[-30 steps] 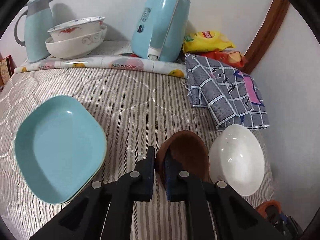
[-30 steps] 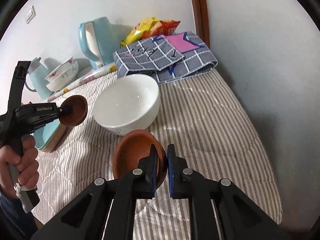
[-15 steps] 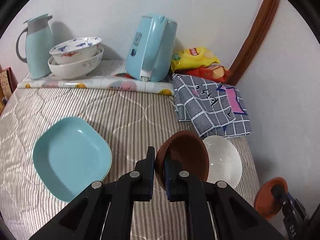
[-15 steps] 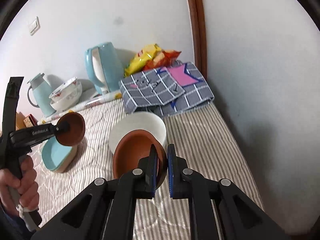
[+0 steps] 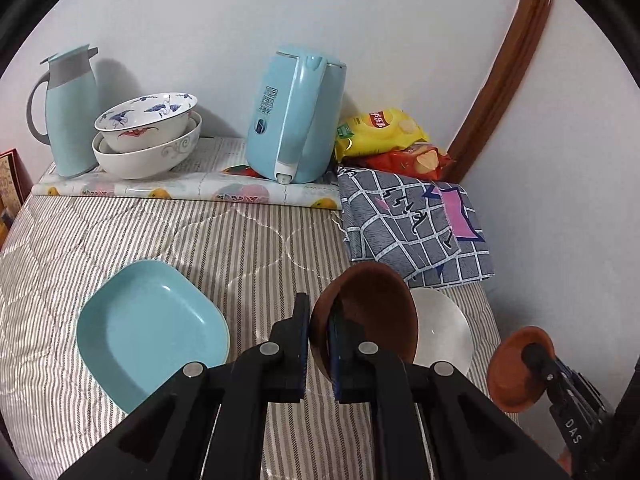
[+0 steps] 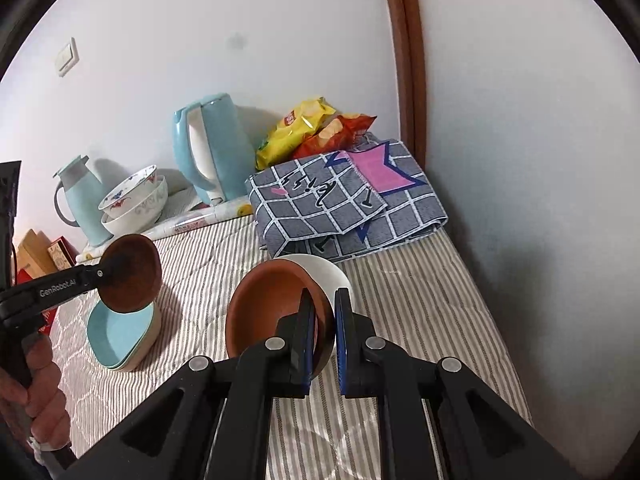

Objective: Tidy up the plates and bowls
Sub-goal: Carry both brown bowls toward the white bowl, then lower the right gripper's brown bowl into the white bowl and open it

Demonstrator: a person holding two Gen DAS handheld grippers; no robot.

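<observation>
My left gripper [image 5: 319,330] is shut on the rim of a dark brown bowl [image 5: 372,312] and holds it in the air above the striped bed. My right gripper [image 6: 324,328] is shut on the rim of a second brown bowl [image 6: 272,308], also lifted. A white bowl [image 5: 444,332] sits on the bed under them; it also shows in the right wrist view [image 6: 328,272]. Stacked teal plates [image 5: 148,328] lie to the left. In the right wrist view the left gripper's bowl [image 6: 130,276] hangs above the teal plates [image 6: 120,336].
At the back, on a patterned mat, stand a teal jug [image 5: 72,108], two nested patterned bowls [image 5: 148,136] and a teal kettle [image 5: 296,116]. Snack bags [image 5: 384,136] and a folded checked cloth [image 5: 412,224] lie at the back right, by the wall.
Both grippers have risen and pulled back with their brown bowls. The bed, white bowl and teal plates now look farther below. The right gripper's bowl has come into the left wrist view.
</observation>
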